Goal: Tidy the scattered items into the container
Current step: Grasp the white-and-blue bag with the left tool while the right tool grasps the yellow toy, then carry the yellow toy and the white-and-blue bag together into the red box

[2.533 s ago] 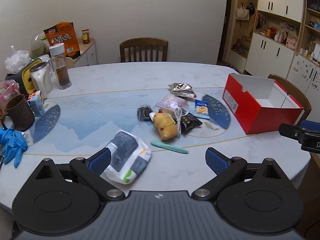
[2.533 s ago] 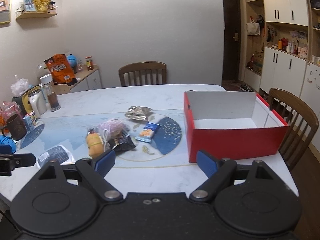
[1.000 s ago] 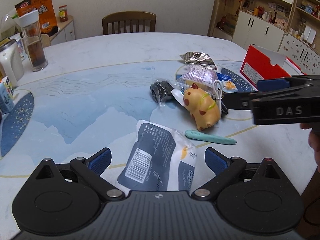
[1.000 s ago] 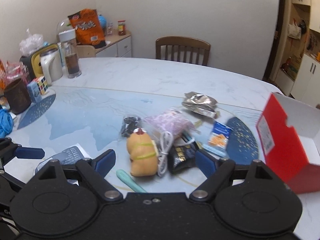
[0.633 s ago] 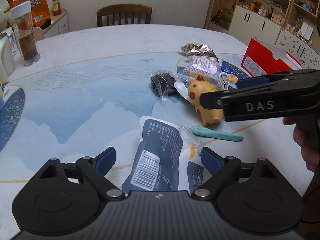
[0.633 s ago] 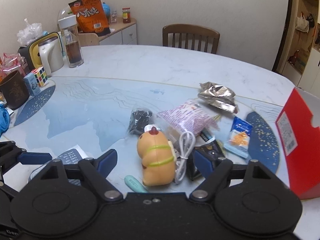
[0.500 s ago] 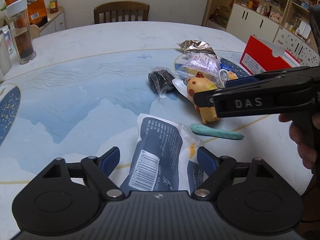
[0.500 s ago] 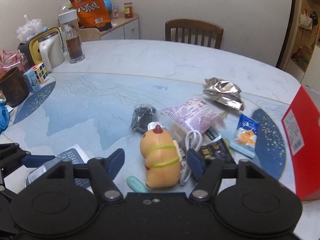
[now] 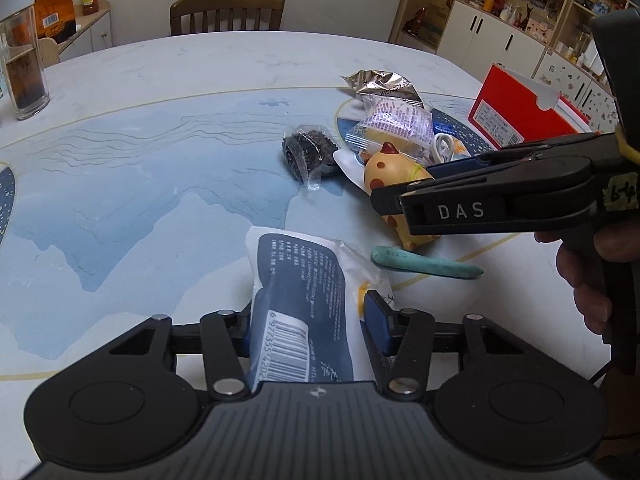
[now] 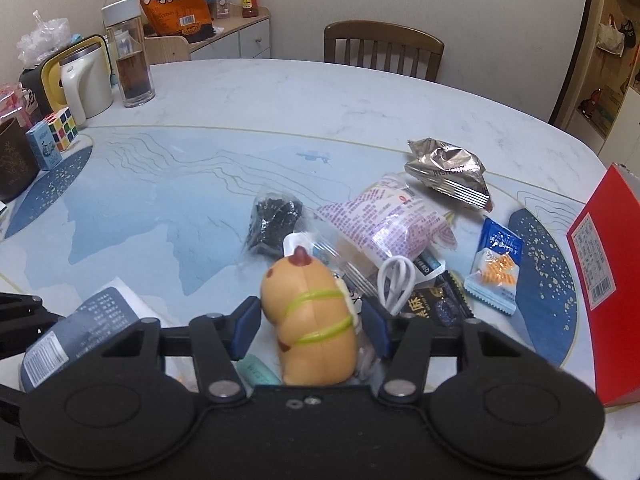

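**Two grabs at once, and either one could slip**

The left gripper (image 9: 310,326) has its jaws closing around the dark blue and white packet (image 9: 302,300), which lies flat near the front edge of the table (image 9: 160,92). The blue pads look like they are touching the packet's sides. The packet is soft and puffy, so I think it could squash, bend, or slide out when it is lifted. Only its near end is between the pads, so the far end may droop.

The right gripper (image 10: 310,330) has its jaws closing around the yellow squishy toy (image 10: 312,320), which lies on the table in the middle of the pile. The pads sit just beside the toy's sides, and I cannot tell if they press it yet. A white cable (image 10: 396,280) lies right against the toy on its right side. I think the right pad could catch the cable and drag it along, and the cable could pull the black snack packet (image 10: 436,304) or the pink bag (image 10: 384,224) with it.

A green stick (image 9: 424,266) lies close to the toy, near the front edge. A bump could roll it off.

The red box (image 10: 604,280) stands at the right edge of the table, well apart from both grabs. That is a long carry, so a weak hold may drop something on the way
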Demonstrator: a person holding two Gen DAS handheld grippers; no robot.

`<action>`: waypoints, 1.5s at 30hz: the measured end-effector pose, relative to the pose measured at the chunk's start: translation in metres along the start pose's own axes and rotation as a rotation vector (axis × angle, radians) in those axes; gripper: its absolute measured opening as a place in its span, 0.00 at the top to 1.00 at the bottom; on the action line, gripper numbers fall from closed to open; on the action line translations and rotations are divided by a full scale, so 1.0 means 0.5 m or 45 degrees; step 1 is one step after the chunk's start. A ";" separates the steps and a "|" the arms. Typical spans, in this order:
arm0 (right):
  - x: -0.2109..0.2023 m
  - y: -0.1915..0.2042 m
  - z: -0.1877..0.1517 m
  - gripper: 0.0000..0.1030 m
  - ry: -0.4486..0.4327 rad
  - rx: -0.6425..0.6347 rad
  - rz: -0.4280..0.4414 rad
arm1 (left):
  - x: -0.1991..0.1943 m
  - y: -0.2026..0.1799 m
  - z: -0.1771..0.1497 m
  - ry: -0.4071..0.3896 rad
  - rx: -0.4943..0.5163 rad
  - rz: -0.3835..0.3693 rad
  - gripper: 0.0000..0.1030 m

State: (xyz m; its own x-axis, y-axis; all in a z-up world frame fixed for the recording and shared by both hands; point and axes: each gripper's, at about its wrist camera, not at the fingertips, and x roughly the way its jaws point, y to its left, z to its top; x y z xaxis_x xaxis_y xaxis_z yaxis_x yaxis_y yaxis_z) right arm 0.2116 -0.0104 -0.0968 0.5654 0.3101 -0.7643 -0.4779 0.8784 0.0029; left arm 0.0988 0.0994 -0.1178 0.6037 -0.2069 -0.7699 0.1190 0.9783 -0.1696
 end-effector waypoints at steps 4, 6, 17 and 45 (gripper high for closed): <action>0.000 0.001 0.001 0.51 0.008 0.000 -0.006 | 0.000 0.004 0.007 0.000 -0.002 -0.023 0.62; -0.001 0.001 0.002 0.52 0.011 0.003 -0.009 | -0.001 0.006 0.010 -0.001 -0.004 -0.032 0.65; -0.026 0.001 0.014 0.54 -0.008 0.013 -0.024 | -0.018 0.012 0.029 -0.031 -0.004 -0.077 0.81; -0.228 -0.099 0.022 0.54 -0.167 0.074 -0.022 | -0.159 -0.051 0.128 -0.253 0.142 -0.065 0.83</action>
State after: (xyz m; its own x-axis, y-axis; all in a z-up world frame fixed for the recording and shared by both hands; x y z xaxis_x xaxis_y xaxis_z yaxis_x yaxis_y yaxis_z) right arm 0.1781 -0.0850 -0.0030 0.6581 0.3363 -0.6736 -0.4297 0.9024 0.0308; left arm 0.0981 0.0914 -0.0131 0.7369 -0.2608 -0.6237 0.2334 0.9640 -0.1275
